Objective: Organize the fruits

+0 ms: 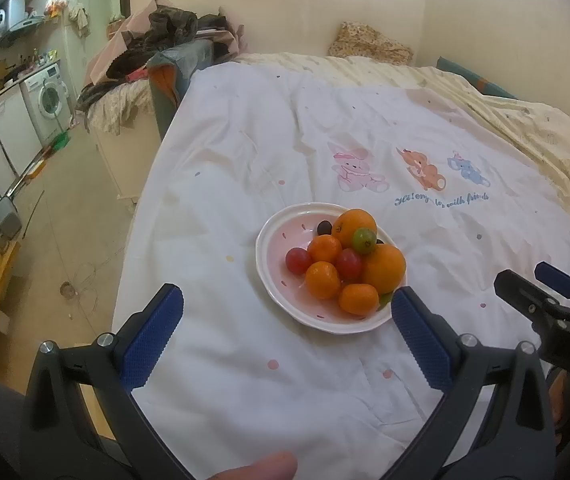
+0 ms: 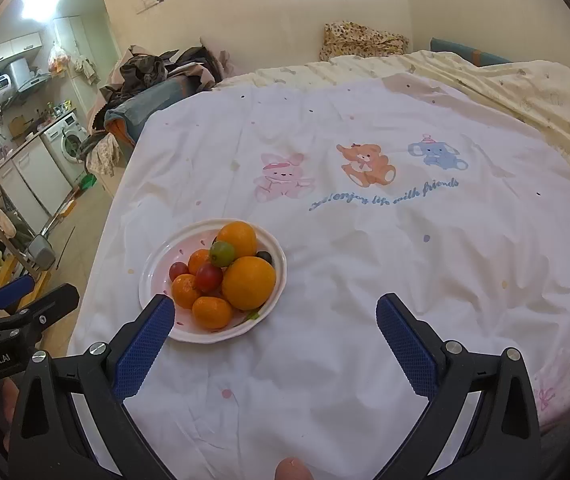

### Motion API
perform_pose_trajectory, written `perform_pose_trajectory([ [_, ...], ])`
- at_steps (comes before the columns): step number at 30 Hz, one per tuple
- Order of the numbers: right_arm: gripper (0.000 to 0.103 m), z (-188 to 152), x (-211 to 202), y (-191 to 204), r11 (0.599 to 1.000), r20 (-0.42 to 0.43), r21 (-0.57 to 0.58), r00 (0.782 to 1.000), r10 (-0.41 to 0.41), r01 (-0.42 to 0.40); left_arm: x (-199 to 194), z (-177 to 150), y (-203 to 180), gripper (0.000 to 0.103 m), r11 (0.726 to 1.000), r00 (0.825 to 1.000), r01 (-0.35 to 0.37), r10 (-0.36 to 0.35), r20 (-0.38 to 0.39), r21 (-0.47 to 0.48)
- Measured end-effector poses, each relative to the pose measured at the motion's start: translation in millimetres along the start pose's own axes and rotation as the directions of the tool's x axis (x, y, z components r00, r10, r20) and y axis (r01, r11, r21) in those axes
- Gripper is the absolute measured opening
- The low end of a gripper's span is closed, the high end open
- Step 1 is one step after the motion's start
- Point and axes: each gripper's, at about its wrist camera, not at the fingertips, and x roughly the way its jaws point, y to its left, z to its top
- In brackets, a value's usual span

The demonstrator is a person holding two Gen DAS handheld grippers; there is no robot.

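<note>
Because both tools hang spread wide and carry nothing, the first risk lies in how either one closes on the heap. The left gripper [image 1: 287,316] hovers above the bedsheet [image 1: 245,152] with its blue pads [image 1: 151,336] apart, the right-hand pad just beside the near rim of the bowl [image 1: 273,292]. The right gripper [image 2: 275,326] is equally wide, its left-hand pad overlapping the bowl's near rim in its own view; whether it touches I cannot tell.

The bowl sits on the sheet close to the bed's left edge, well short of the printed animals [image 2: 363,164]. In it the fruit is stacked: two large oranges [image 1: 383,268], several small mandarins [image 1: 322,280], two red grapes [image 1: 298,261], a green one [image 1: 364,240] perched high, and a dark one [image 1: 324,227] at the back.

Judging from this, pinching a lower fruit could topple the green grape and send round pieces rolling over the soft, creased sheet toward the left edge and the floor [image 1: 65,216]. A pad pressing on the rim could tip the bowl, since bedding gives under load. Squeezing a grape hard would likely burst it. No second container shows, so the destination is unclear.
</note>
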Motion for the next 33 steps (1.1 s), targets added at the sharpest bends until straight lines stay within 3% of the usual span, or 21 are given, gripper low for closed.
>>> perform_pose_trajectory([
  [33,0.103,2.8,0.3,-6.2,1.000,-0.002,0.019,1.000,-0.012,0.012,-0.3,-0.3,-0.1,0.103,1.000,1.000,0.002,-0.002,-0.002,-0.010],
])
